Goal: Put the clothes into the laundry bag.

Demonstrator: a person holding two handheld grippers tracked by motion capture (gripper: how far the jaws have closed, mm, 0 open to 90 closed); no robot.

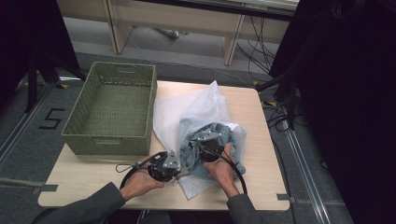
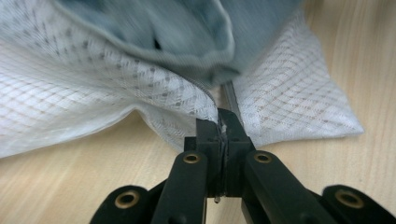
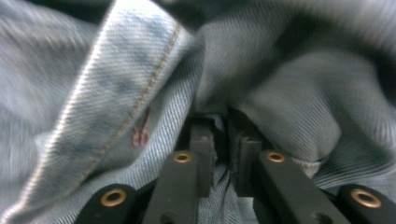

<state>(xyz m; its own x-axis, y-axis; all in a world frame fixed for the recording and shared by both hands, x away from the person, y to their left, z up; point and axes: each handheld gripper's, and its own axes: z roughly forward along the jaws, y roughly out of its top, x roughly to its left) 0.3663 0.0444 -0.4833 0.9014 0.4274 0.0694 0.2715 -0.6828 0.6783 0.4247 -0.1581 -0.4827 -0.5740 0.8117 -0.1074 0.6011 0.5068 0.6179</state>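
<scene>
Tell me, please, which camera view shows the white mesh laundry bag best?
The high view: it takes in the whole white mesh bag lying beside the green basket. The left gripper view shows the bag's edge close up, pinched in the left gripper. The right gripper view shows the denim garment, not the mesh.

Pale wooden table (image 1: 261,116) on grey floor (image 1: 196,51) (a "5" marked there); dark curtains, perhaps, flank it.
</scene>
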